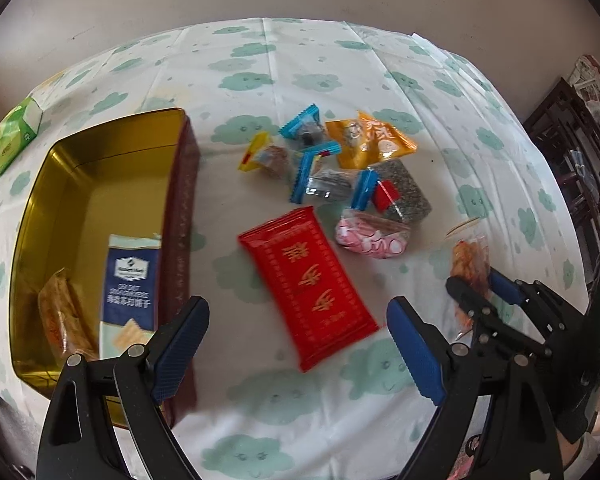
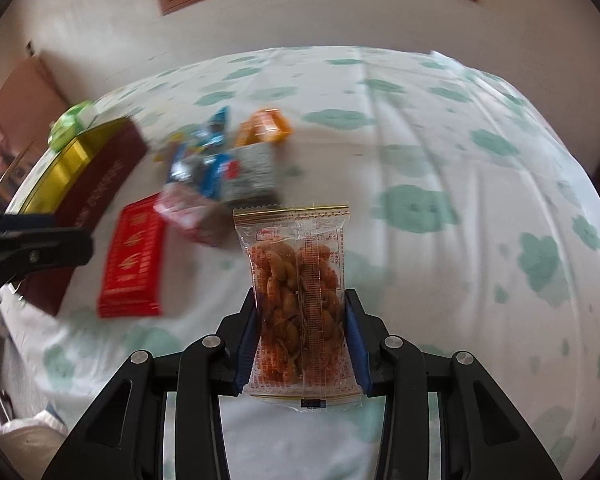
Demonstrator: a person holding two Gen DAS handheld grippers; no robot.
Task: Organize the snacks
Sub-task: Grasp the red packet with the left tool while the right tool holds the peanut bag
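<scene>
The sorting looks to be in its early part: the gold-lined tin, a deep rectangular box with dark red outer walls, holds only two things so far, a blue-and-white cracker packet and a clear packet of fried twists beside it at the near end. Most snacks are still loose on the table, which wears a smooth cloth printed with green clouds. Left to move are the flat, glossy red packet, a pink-and-white candy bag, a dark seed-covered block in clear wrap, several small blue-edged wrappers, a yellow-edged one and a crinkled orange pouch. The right hand-held gripper is clamped on another clear plastic packet of orange twists, its pads pressing both long sides and holding it above the cloth. The left hand-held gripper is spread wide and empty, over the near end of the red packet.
</scene>
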